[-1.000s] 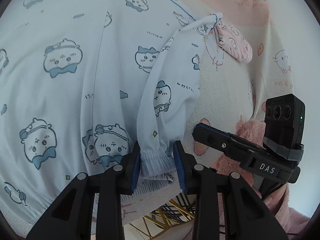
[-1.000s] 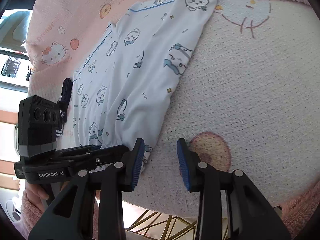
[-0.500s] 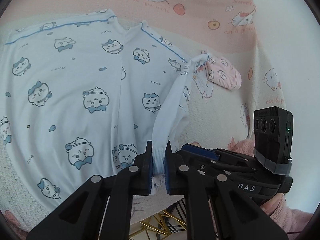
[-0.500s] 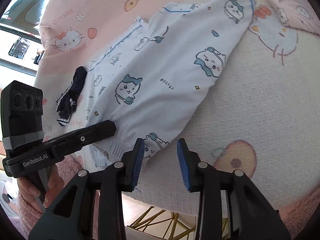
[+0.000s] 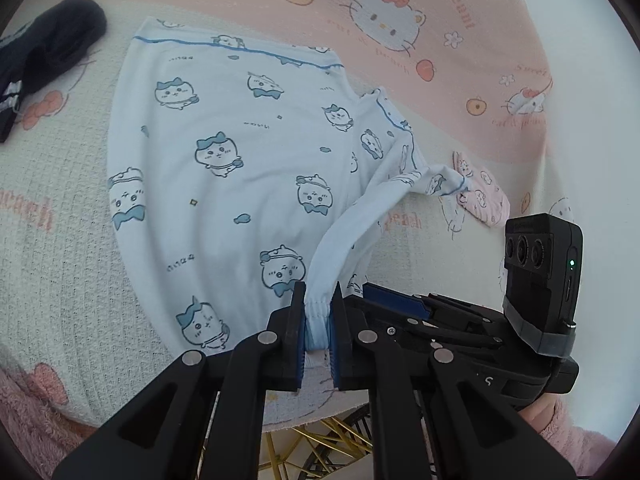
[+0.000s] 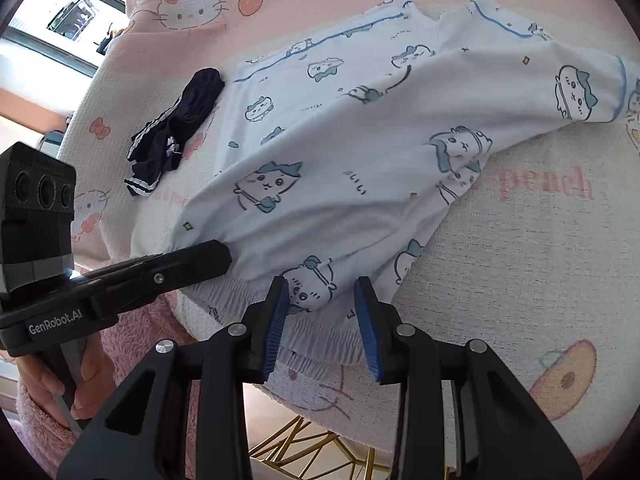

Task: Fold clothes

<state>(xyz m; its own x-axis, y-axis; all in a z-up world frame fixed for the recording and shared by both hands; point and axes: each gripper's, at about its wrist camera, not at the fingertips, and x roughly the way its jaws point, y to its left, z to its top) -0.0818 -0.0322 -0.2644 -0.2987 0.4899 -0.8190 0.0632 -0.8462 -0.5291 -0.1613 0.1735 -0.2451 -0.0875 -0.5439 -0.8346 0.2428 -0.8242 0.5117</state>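
Note:
A pale blue pyjama garment point(image 5: 224, 168) printed with cartoon animals lies spread on the blanket-covered table. My left gripper point(image 5: 318, 300) is shut on one gathered elastic cuff point(image 5: 318, 316), and that part of the cloth rises in a taut strip from the rest. In the right wrist view the garment point(image 6: 360, 152) stretches away from me. My right gripper point(image 6: 321, 292) is open, its blue pads either side of the elastic hem point(image 6: 320, 340) at the table's near edge. The left gripper's tip point(image 6: 208, 256) holds the cloth just left of it.
A dark striped sock point(image 5: 40, 60) point(image 6: 176, 120) lies left of the garment. A small pink patterned piece point(image 5: 484, 200) sits at its far right end. The pink and cream cat-print blanket point(image 6: 520, 260) covers the table. Gold table legs point(image 6: 296, 440) show below the edge.
My left gripper closed on the elastic cuff and drew back, lifting that strip of cloth. The right gripper stayed open and came over the garment's near hem.

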